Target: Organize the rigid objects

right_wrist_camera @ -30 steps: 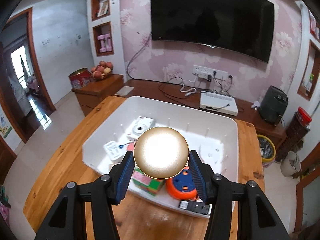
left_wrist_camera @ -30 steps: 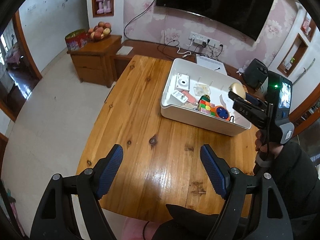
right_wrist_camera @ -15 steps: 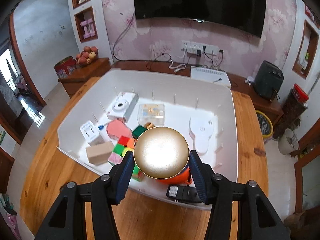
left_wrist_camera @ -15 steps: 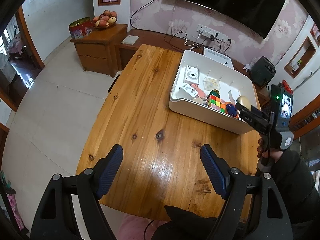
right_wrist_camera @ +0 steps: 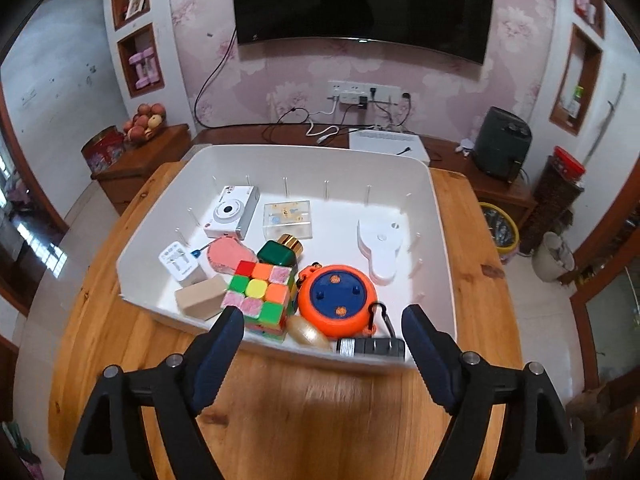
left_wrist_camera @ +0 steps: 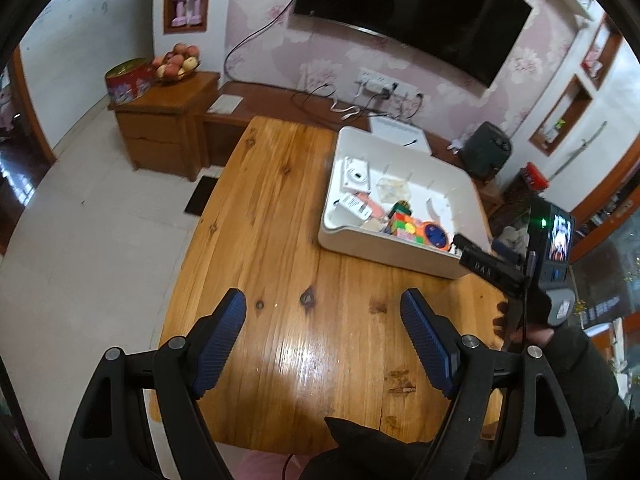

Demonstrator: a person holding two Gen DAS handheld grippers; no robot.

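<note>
1. here the right gripper (right_wrist_camera: 322, 316) sits low in the right wrist frame, at the near rim of the white bin (right_wrist_camera: 440, 240); its jaws are opening, with nothing pressed between the pads.
2. the gold disc (right_wrist_camera: 308, 332) lies free inside the bin against the near wall, lower centre of the frame, between the rubik's cube (right_wrist_camera: 260, 296) on its left and the black remote (right_wrist_camera: 370, 347) on its right, just below the orange round case (right_wrist_camera: 338, 300).
3. further back in the bin are a white camera (right_wrist_camera: 232, 212), a clear box (right_wrist_camera: 287, 218), a green bottle (right_wrist_camera: 280, 254), a pink piece (right_wrist_camera: 228, 254), a white adapter (right_wrist_camera: 178, 260), a beige block (right_wrist_camera: 200, 296) and a white flat tool (right_wrist_camera: 380, 244).
4. the left gripper (left_wrist_camera: 324, 336) hangs over bare wooden table (left_wrist_camera: 260, 220) in the lower middle of its frame, jaws wide and empty.
5. in that view the bin is at centre right, and a hand (left_wrist_camera: 516, 324) holds the right gripper at the right edge.
</note>
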